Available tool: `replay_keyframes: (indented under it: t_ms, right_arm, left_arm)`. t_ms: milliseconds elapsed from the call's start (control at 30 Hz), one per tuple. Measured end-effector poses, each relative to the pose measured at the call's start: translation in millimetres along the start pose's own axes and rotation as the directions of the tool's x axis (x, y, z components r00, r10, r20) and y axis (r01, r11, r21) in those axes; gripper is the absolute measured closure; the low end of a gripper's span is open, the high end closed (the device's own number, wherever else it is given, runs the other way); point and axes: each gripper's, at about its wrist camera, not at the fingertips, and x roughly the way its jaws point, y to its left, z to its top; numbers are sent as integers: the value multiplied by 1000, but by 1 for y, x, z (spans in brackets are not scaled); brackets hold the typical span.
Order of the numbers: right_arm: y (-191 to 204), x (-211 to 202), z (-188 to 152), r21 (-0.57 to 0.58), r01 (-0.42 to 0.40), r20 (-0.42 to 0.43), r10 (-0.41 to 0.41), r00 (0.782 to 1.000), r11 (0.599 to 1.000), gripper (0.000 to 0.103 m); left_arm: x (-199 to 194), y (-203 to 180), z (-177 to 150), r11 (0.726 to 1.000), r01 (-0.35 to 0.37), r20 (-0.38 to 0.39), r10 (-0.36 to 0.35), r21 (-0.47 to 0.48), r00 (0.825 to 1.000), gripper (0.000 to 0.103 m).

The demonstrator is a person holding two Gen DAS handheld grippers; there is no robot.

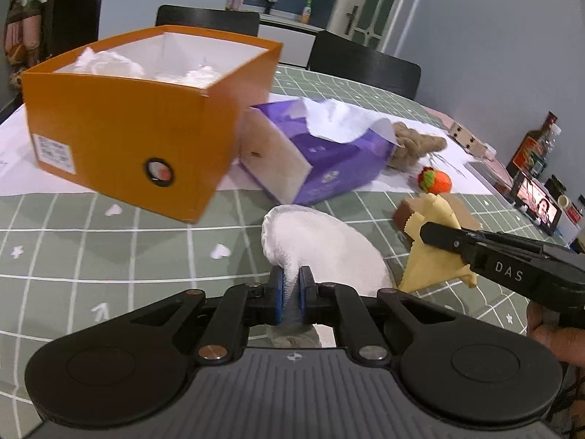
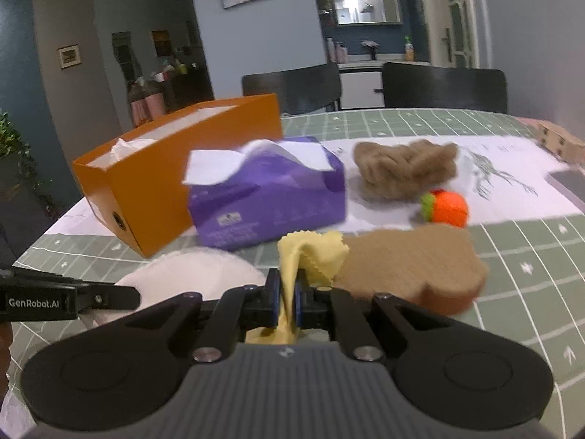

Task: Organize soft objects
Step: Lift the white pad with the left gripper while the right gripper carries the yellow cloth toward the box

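The left gripper [image 1: 291, 285] is clenched on the rim of a round white pad [image 1: 321, 245], low in the centre of the left wrist view. The right gripper [image 2: 289, 292] is clenched on a yellow cloth [image 2: 310, 252] with a pinked edge, at the centre of its own view. Both pieces hang just above the green checked desk [image 1: 109, 256]. The orange box [image 1: 120, 124], open and already holding white stuffing, sits in the upper left of the left view, with the purple tissue pack [image 1: 310, 161] just beside it.

The risks, as I judge them: each grip catches only a thin edge of limp fabric, so a quick swing toward the box could let a piece slip out. The two grippers are close together, so they could collide or tangle the cloths. The brown sponge [image 2: 413, 267] lies touching the yellow cloth and may get dragged. A drooping cloth could also snag on the box wall.
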Motion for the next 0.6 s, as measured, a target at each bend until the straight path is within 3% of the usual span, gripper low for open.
replay_keyframes:
  t_ms: [333, 600]
  right_arm:
    - [7, 18, 15, -17, -14, -10, 14, 1000, 1000, 98]
    - [5, 14, 25, -23, 7, 6, -6, 1000, 1000, 97]
  left_arm:
    - [-40, 16, 11, 1000, 18, 39, -17, -12, 999, 94]
    - [-91, 3, 36, 992, 46, 132, -62, 115, 989, 94]
